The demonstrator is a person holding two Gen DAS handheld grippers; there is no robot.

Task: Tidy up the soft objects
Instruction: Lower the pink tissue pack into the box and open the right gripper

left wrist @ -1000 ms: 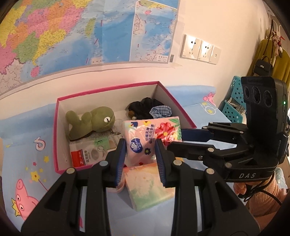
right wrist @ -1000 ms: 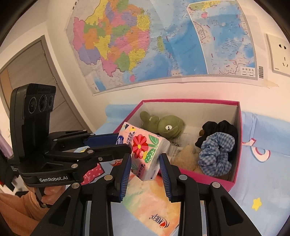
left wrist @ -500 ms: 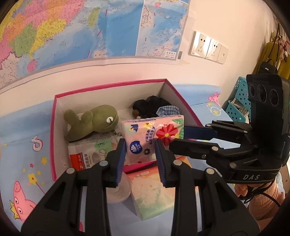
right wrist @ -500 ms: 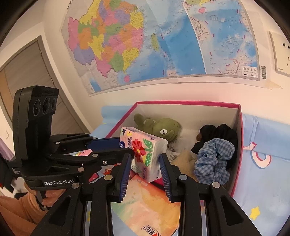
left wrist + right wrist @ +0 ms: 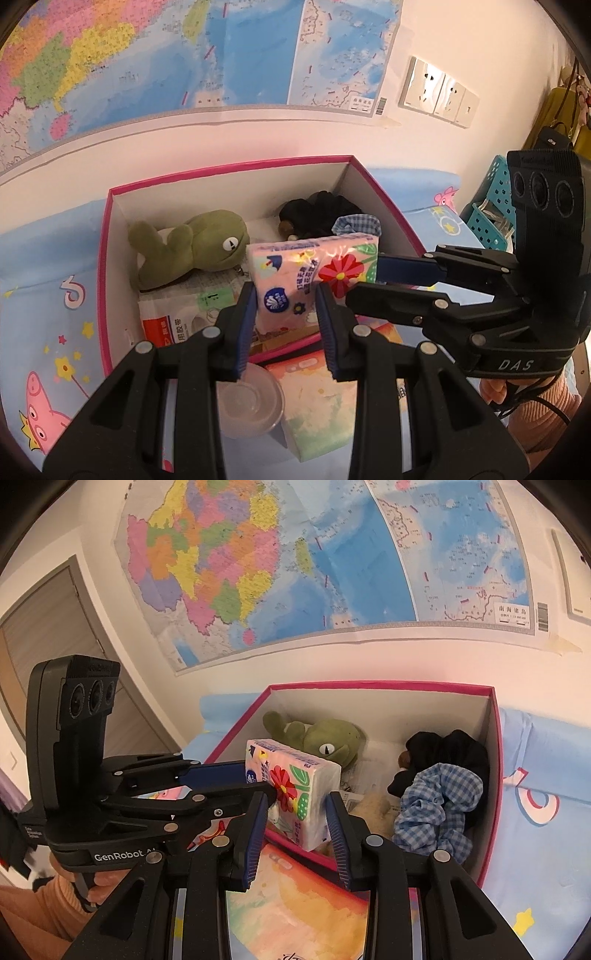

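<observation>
A pink floral tissue pack (image 5: 312,273) hangs over the front part of a pink-rimmed cardboard box (image 5: 229,170). My left gripper (image 5: 286,310) is shut on one end of the pack and my right gripper (image 5: 297,808) is shut on its other end (image 5: 295,786). In the box lie a green plush frog (image 5: 192,247), a black scrunchie (image 5: 443,749), a blue checked scrunchie (image 5: 439,805) and a white packet (image 5: 173,317). The right gripper also shows in the left wrist view (image 5: 376,280).
A second tissue pack (image 5: 317,398) and a clear plastic bowl (image 5: 249,404) lie on the blue cartoon cloth (image 5: 48,317) in front of the box. A teal basket (image 5: 491,210) stands at the right. A wall map hangs behind.
Both grippers have carried the floral tissue pack forward and over the box's front wall, so it now hangs above the inside of the box.
</observation>
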